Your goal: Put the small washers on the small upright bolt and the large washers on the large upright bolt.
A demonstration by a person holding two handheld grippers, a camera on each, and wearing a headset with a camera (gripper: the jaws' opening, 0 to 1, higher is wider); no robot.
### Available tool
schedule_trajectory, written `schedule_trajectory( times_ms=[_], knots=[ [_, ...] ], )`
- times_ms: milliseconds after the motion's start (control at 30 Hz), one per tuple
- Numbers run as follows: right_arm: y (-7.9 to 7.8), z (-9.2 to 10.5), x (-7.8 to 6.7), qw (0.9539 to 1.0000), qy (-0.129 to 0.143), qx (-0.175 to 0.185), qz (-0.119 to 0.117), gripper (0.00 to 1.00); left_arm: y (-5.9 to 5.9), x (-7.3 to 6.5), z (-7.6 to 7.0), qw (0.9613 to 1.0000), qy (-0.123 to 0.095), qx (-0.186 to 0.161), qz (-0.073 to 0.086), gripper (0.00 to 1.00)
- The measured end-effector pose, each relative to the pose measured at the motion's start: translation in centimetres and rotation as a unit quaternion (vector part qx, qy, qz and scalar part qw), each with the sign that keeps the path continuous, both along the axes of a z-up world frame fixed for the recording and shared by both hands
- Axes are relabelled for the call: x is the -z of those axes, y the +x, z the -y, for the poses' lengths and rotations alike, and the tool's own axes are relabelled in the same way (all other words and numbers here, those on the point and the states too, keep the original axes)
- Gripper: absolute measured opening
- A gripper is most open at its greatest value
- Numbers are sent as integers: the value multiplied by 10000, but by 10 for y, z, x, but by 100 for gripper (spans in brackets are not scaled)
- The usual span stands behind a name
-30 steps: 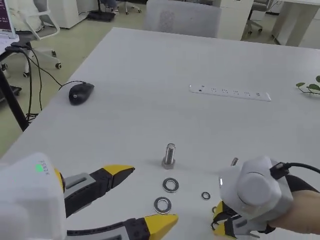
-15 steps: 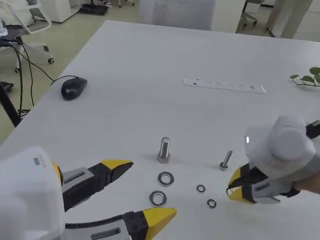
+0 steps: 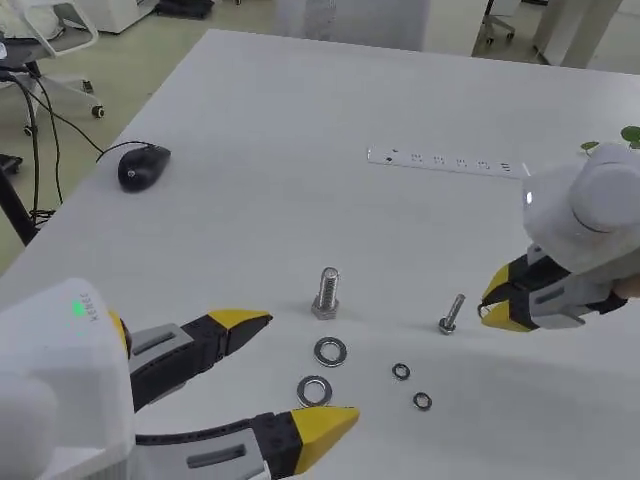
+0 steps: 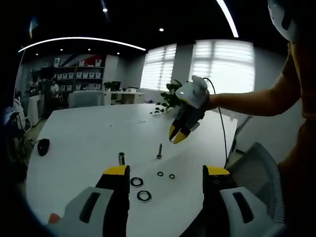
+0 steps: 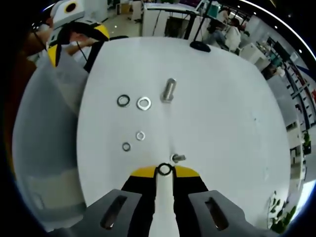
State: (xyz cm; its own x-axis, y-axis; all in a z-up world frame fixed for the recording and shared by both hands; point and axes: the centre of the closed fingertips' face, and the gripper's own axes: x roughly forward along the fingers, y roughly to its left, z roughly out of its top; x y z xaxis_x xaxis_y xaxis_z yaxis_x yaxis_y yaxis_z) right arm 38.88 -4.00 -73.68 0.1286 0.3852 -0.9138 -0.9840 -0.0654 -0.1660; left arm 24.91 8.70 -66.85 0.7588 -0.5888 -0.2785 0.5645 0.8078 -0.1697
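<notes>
steel small ring washer (image 5: 164, 169) is clamped in the yellow-tipped right gripper (image 3: 489, 308), which has lifted off the white bench (image 3: 300, 150) to just beside the small silver upright bolt (image 3: 450, 314), seemingly ready to drop it on; the yellow-tipped left gripper (image 3: 307, 368) hangs with jaws apart.

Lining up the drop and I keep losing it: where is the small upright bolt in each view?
Head view: small bolt right of centre, just left of the right gripper.
Left gripper view: small bolt at centre, below the right gripper.
Right gripper view: small bolt low centre, just above the tips pinching a small washer.
Shared landmark: the large bolt.
</notes>
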Motion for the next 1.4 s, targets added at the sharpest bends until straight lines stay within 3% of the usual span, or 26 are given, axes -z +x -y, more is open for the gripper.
schedule_trajectory(
  times_ms=[633,1100,1400],
  knots=[
    [28,-10,8,10000,-88,-17,-39,12,5,3,-4,9999,-58,-94,-69,59],
    [30,-12,22,9995,-236,-66,-191,12,7,5,-7,9999,-73,-125,-86,59],
    [32,-11,25,9993,-308,-101,-170,12,7,6,-10,9998,-99,-166,-84,59]
  ],
)
